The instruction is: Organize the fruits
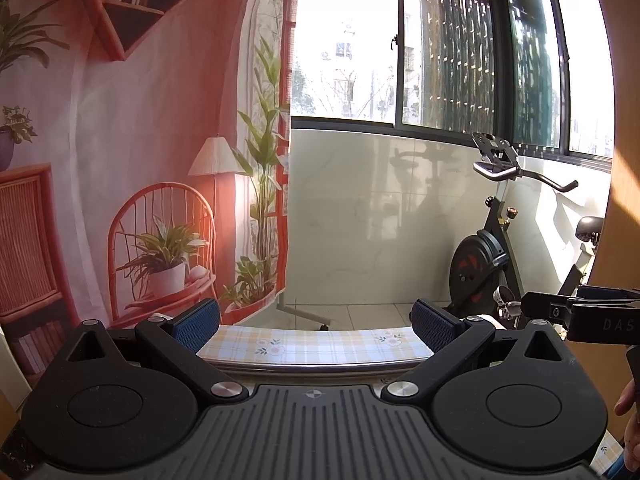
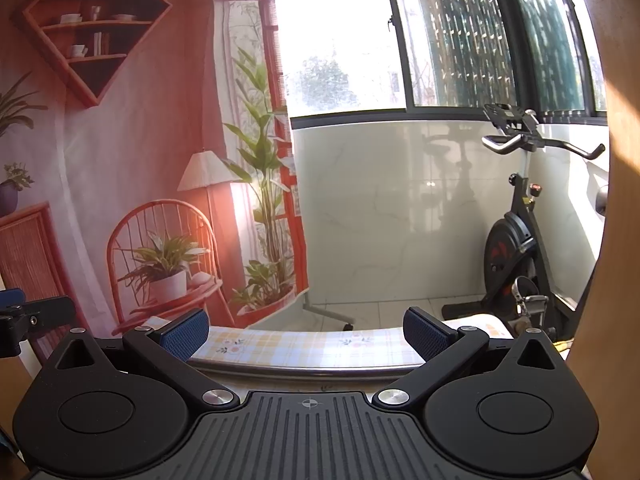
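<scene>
Left claw (image 1: 316,322) released, blue pads (image 1: 196,322) spread wide with nothing between them, held level above the near part of the table (image 1: 308,346). Right claw (image 2: 306,330) likewise released and bare, pads (image 2: 186,330) far apart, hovering over the same plaid, flower-printed cloth. Just ahead of both claws, the table's far edge with its metal rim. No fruit visible in either view, so cannot tell where it lies. Beyond the left claw and to its left, a printed backdrop (image 1: 120,140) of a rattan chair, lamp and potted plants; straight ahead, a white tiled wall (image 1: 380,220) under a sunlit window (image 1: 344,40); ahead and to the right, an exercise bike (image 1: 492,248). At the right edge of the left wrist view, part of the other black tool, level with the left claw and close beside it.
</scene>
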`<state>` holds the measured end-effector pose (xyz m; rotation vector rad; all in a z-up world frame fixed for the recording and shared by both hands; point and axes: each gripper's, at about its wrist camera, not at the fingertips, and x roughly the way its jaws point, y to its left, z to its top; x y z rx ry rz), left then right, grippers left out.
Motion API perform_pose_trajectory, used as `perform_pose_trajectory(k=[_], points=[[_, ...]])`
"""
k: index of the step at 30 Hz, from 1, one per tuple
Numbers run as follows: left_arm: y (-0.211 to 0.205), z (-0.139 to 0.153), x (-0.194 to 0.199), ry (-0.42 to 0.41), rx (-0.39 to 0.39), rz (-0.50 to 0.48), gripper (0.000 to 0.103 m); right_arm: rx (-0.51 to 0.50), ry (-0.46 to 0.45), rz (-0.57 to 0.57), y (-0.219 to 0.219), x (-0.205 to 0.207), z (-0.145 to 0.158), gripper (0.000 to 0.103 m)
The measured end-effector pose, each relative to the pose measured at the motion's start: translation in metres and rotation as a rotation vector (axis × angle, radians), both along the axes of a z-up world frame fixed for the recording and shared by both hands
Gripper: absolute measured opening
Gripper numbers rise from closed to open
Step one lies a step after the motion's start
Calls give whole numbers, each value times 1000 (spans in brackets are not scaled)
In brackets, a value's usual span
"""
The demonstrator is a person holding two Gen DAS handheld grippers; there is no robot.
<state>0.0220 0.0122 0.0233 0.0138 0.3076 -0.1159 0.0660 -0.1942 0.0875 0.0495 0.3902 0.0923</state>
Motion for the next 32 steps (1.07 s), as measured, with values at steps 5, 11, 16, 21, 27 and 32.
perform_pose_trajectory(k=[5, 11, 16, 21, 27, 32], points=[[0, -1, 0, 1, 0, -2, 103, 1, 1, 0, 0, 0, 0, 103], [-1, -1, 1, 0, 0, -7, 103, 1, 0, -1, 0, 0, 0, 103], [-2, -2, 0, -5, 7, -13, 103, 1, 1, -1, -1, 0, 0, 103], [-2, -2, 0, 0, 4, -12, 103, 2, 1, -1, -1, 0, -1, 103], [-2, -2, 1, 5, -2, -18, 103, 2, 6, 1, 0, 0, -2, 103], [-2, -5, 4, 4, 8, -17, 103, 3, 8, 0, 1, 0, -5, 103]])
